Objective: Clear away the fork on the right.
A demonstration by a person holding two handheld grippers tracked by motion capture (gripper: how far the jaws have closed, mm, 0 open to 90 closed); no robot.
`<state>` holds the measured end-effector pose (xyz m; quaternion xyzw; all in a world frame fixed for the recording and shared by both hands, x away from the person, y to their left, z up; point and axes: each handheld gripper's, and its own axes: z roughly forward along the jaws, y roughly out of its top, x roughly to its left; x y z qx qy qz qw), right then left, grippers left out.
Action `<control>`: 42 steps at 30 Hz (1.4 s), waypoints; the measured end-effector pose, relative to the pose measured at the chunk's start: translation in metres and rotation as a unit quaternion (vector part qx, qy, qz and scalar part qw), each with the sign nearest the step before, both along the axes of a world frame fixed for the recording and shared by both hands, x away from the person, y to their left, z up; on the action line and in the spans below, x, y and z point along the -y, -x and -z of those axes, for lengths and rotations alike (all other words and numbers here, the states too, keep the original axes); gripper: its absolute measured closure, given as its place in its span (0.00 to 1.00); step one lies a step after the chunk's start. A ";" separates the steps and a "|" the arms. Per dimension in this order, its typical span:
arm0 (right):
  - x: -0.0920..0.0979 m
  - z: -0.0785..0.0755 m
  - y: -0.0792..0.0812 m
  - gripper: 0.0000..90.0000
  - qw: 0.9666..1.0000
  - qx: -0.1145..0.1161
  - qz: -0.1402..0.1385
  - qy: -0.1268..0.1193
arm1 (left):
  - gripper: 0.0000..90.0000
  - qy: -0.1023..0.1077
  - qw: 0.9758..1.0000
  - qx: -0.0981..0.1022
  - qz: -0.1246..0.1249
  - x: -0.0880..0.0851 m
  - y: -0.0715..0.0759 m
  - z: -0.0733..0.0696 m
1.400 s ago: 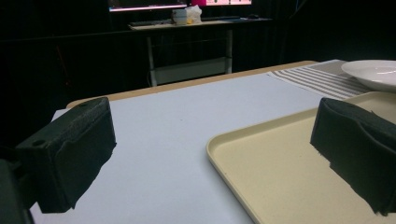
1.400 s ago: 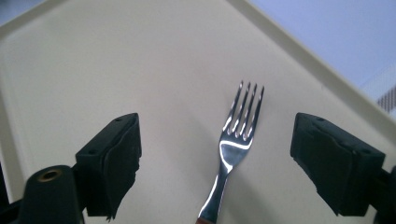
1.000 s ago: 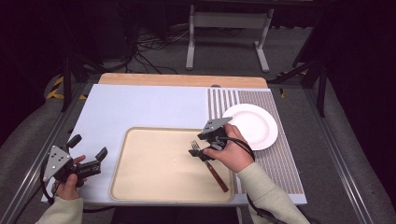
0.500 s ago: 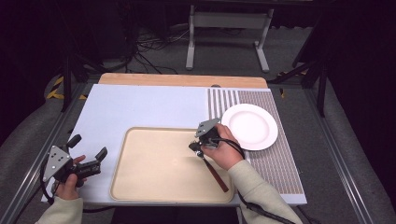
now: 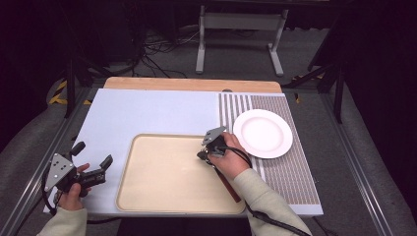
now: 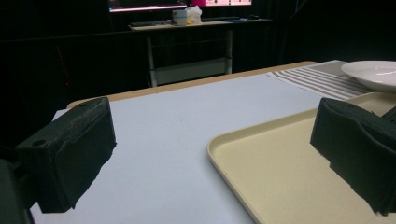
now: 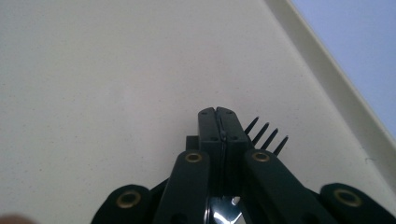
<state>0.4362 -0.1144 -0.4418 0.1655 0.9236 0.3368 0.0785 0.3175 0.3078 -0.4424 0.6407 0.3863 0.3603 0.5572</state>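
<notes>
Gripping fork (image 7: pixel 266 135) w/ right gripper (image 5: pixel 209 151) jaws over beige tray (image 5: pixel 147 196); left gripper (image 5: pixel 93 174) jaws open; dark room.

Matt plastic tray (image 5: pixel 162 187), glossy white plate (image 5: pixel 262 133)

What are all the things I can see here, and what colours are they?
fork: one, black tines, dark reddish handle, lying on the tray near its right side, under the right hand-held gripper
tray: one, cream, on the front of the mat
plate: one, white, on the striped cloth right of the tray
mat: one, pale blue, covering the table top
striped cloth: one, grey and white, along the mat's right side
table: one, wooden far edge showing
left hand-held gripper: one, black, jaws wide apart and empty, left of the tray
right hand-held gripper: one, black, jaws together, over the fork
</notes>
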 end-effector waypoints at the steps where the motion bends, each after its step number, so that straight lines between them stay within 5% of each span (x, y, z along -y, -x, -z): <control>1: 0.000 0.001 0.000 1.00 1.000 0.000 0.002 0.001 | 0.01 0.001 1.000 0.000 0.000 0.000 0.000 0.000; 23: 0.016 -0.002 -0.006 1.00 0.999 0.010 0.044 0.025 | 0.01 0.000 1.000 0.000 0.000 0.000 0.000 0.000; 42: 0.048 -0.005 -0.012 1.00 0.994 0.009 0.100 0.053 | 0.01 0.003 1.000 -0.001 -0.002 0.001 0.000 0.000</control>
